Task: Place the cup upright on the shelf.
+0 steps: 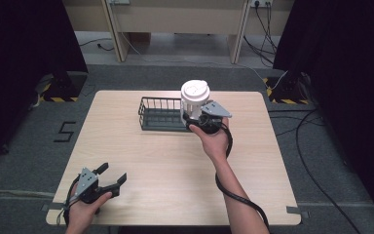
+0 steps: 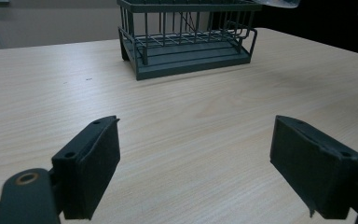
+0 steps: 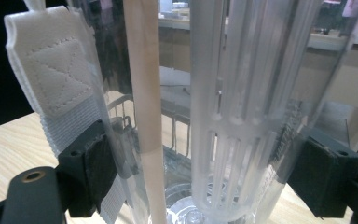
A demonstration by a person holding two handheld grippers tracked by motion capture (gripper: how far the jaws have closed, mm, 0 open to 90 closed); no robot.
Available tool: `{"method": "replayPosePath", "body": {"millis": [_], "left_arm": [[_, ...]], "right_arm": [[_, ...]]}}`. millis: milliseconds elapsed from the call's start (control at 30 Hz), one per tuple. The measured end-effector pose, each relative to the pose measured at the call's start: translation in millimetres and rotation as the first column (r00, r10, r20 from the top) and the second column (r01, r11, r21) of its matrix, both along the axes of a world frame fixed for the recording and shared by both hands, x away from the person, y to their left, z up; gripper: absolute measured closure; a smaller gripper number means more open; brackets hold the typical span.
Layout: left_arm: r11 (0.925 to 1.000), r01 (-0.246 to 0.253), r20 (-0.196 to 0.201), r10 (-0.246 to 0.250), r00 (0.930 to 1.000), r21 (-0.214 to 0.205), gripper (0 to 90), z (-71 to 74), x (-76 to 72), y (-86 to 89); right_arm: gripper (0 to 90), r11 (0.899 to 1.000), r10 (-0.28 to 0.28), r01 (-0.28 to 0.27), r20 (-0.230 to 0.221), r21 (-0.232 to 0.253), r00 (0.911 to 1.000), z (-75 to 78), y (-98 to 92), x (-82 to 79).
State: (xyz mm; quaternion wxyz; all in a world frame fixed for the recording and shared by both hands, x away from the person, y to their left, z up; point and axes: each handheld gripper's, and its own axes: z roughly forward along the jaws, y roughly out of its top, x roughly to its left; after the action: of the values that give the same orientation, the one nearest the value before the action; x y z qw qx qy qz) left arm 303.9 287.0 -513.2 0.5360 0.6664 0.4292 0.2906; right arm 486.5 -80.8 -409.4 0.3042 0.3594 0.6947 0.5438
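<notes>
You are resting your left gripper point(image 1: 111, 180) low near the table's point(image 1: 175, 170) front left corner, its jaws wide apart and holding nothing. You are reaching your right gripper point(image 1: 195, 118) forward, squeezing one clear bottle point(image 1: 195, 99). It is standing straight up, white lid on top, at the right end of one wire basket point(image 1: 158, 113).
</notes>
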Motion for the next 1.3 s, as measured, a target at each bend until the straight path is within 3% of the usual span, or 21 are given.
{"method": "replayPosePath", "body": {"millis": [1300], "left_arm": [[1.0000, 0.003, -0.003, -0.003, 1.0000, -0.007, 15.3, -0.2, 0.1, 0.1]], "right_arm": [[18.6, 1.000, 0.026, -0.026, -0.007, 0.009, 0.9996, 13.0, 37.5, 32.7]]}}
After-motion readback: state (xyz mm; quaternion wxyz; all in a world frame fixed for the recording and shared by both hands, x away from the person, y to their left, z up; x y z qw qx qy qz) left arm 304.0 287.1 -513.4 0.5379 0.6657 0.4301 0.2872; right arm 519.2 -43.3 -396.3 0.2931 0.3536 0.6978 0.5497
